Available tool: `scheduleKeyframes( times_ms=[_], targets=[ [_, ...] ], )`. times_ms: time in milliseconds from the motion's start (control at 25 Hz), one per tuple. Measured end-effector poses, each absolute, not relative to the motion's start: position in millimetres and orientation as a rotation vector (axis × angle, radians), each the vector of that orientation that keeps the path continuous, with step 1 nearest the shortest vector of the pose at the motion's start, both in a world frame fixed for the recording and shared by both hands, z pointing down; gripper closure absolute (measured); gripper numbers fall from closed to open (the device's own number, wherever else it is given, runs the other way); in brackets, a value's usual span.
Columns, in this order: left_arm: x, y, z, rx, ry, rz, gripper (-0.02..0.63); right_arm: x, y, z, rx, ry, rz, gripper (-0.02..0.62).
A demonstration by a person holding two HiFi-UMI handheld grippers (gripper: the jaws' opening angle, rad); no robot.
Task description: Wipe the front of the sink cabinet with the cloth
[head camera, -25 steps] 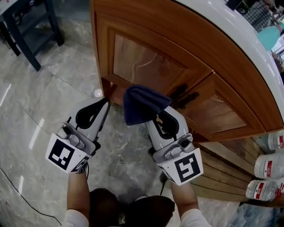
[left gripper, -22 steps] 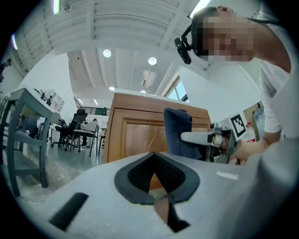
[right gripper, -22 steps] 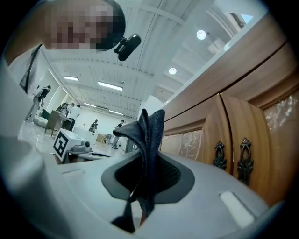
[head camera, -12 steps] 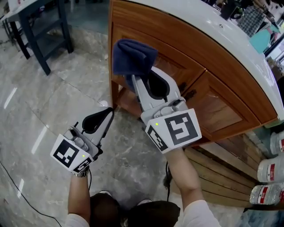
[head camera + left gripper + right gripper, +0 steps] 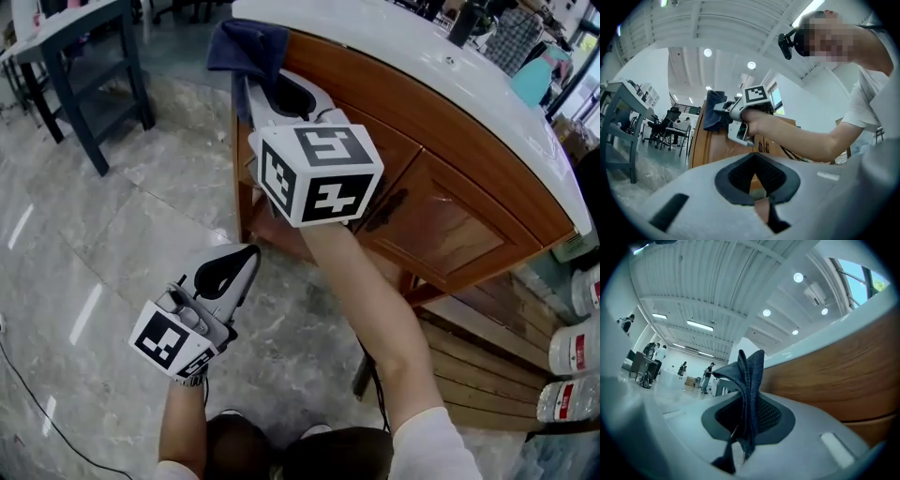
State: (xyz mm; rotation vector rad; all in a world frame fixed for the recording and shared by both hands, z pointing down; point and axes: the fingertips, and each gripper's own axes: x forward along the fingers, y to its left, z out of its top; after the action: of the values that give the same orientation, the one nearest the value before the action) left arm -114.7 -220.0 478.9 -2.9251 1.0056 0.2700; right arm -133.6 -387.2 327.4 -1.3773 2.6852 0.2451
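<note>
The sink cabinet (image 5: 441, 216) is brown wood with two panelled doors under a white countertop (image 5: 422, 66). A dark blue cloth (image 5: 246, 47) is pinched in my right gripper (image 5: 267, 82), which is shut on it and raised to the cabinet's top left corner, just under the countertop edge. In the right gripper view the cloth (image 5: 750, 380) stands up from the closed jaws, with the wooden front (image 5: 843, 380) close on the right. My left gripper (image 5: 242, 262) hangs low over the floor, shut and empty; its own view shows the cloth (image 5: 712, 110) against the cabinet (image 5: 705, 147).
Dark handles (image 5: 386, 212) sit where the two doors meet. A dark blue table (image 5: 89, 70) stands on the marble floor to the left. Large water bottles (image 5: 577, 345) and wooden slats (image 5: 469, 361) lie to the right of the cabinet. A thin cable (image 5: 47, 412) crosses the floor.
My right gripper has lifted the cloth from the left door panel up to the cabinet's top left corner. The left gripper has stayed low and shut.
</note>
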Motion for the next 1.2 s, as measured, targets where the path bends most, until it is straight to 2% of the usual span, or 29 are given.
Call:
scheduleKeyframes(
  times_ms=[560,1200],
  targets=[
    [-106.9,-207.9,484.1,-2.927,0.946,0.243,0.603,-133.0,-411.7,342.3,-1.467,2.619,-0.001,0.534],
    [-96.0,-204.5,487.3,-2.951,0.847,0.252,0.603,-14.9,-354.4,334.1,-1.623,2.425,-0.02,0.534]
  ],
)
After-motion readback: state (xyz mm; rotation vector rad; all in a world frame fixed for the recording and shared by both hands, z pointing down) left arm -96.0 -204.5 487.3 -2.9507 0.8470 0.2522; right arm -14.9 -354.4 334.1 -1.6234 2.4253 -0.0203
